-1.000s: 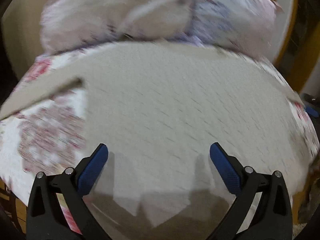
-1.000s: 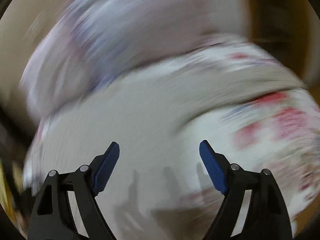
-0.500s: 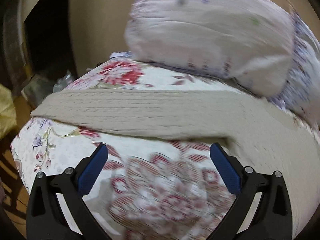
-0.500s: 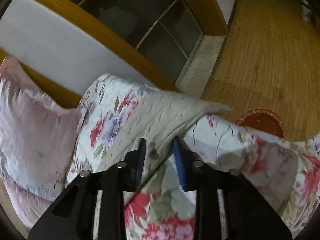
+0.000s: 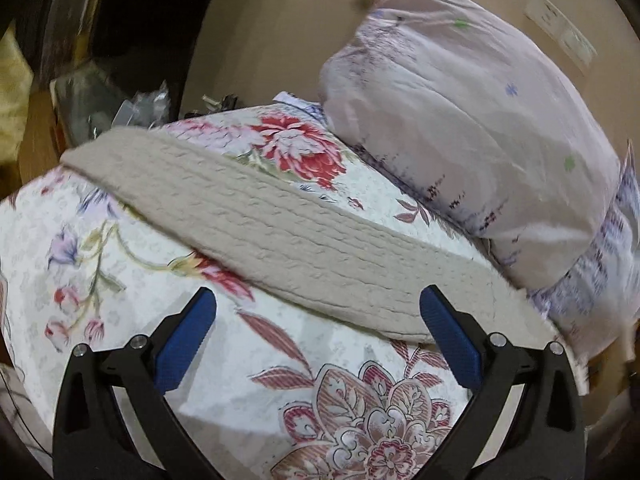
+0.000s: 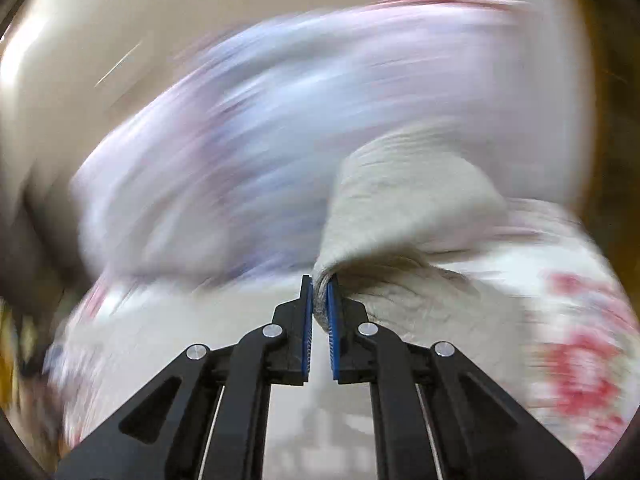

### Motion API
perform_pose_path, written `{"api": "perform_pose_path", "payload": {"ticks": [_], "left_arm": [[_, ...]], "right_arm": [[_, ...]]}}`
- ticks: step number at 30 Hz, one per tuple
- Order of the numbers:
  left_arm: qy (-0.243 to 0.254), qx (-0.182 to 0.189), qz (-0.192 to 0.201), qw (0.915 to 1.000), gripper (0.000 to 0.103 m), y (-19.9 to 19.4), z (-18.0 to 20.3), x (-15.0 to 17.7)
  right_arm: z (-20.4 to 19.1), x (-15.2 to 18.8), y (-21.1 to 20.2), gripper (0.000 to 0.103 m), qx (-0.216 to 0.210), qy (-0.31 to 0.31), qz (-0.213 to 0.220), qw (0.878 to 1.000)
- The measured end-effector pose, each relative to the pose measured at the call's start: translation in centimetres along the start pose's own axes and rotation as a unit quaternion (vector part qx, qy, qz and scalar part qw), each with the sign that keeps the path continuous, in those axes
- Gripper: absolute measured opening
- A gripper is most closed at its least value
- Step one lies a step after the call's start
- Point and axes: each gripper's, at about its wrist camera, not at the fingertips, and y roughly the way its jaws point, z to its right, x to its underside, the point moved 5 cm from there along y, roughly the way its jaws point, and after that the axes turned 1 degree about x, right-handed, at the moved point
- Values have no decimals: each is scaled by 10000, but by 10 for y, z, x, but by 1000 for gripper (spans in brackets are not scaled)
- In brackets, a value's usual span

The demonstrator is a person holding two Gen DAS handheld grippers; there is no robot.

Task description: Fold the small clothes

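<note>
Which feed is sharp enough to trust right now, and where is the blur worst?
Left wrist view: mostly sharp, fisheye-bent; the beige knit garment and floral bedspread read clearly, the pillow slightly soft, and the left hand-held gripper is open. Right wrist view: heavy motion smear across the background; only the right hand-held gripper, shut on the garment, is crisp.

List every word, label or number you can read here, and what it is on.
No readable text.
Sticker on the wall above the pillow: marks too small and blurred to read.
Garment, held in the right gripper: no label shows.
Bedspread: flowers only.
</note>
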Motion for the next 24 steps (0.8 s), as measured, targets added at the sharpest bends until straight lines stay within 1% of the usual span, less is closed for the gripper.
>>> {"api": "perform_pose_path", "payload": {"ticks": [1,2,3,4,5,7,8,10,11,12,13,14,16,17,19,20,21,22,24], "left_arm": [[-138,-5,10,9999,101,-3,-5,0],[-225,-3,14,9997,101,-4,-10,-1],[-344,5,-9,9994,101,-6,-16,-2],[-527,48,-50,9986,101,-8,-23,-3],[-627,101,-57,9980,101,-9,-28,-4],[-892,153,-52,9959,100,-11,-41,-9],[-988,164,-49,9950,98,-10,-46,-11],[-1271,256,-58,9915,84,-6,-57,-16],[-1457,301,-33,9889,81,-4,-63,-20],[-1611,312,-5,9864,76,-1,-68,-25],[-1679,320,-15,9853,69,0,-70,-27],[-1863,345,-70,9819,64,5,-77,-32],[-2109,303,-95,9770,47,12,-87,-39],[-2186,273,-115,9754,44,14,-91,-41],[-2309,192,-181,9726,25,19,-100,-47],[-2361,121,-204,9714,20,21,-104,-49],[-2374,26,-226,9712,12,24,-107,-52],[-2315,-74,-244,9725,8,26,-109,-55],[-1939,-261,-154,9806,6,25,-92,-65]], "right_arm": [[-37,13,17,12,-268,-357,-317,9985],[-77,33,35,25,-519,-770,-738,9929],[-99,46,44,33,-591,-1015,-983,9882],[-116,58,49,47,-583,-1213,-1083,9850],[-120,62,49,59,-573,-1247,-1027,9852],[-113,61,35,70,-494,-1102,-809,9894],[-106,56,34,72,-440,-996,-757,9912],[-80,44,33,72,-291,-696,-673,9949],[-66,39,30,73,-207,-522,-638,9964],[-54,34,33,74,-134,-374,-621,9973],[-40,33,30,79,-54,-216,-605,9979],[-26,33,26,81,45,-34,-591,9982],[-5,36,23,81,146,204,-600,9979],[2,39,23,81,177,275,-609,9976],[16,43,20,81,241,406,-607,9970],[22,45,18,81,264,446,-610,9968],[27,46,16,81,289,481,-613,9965],[30,48,16,81,309,508,-619,9963],[41,53,12,81,351,578,-632,9957]]}}
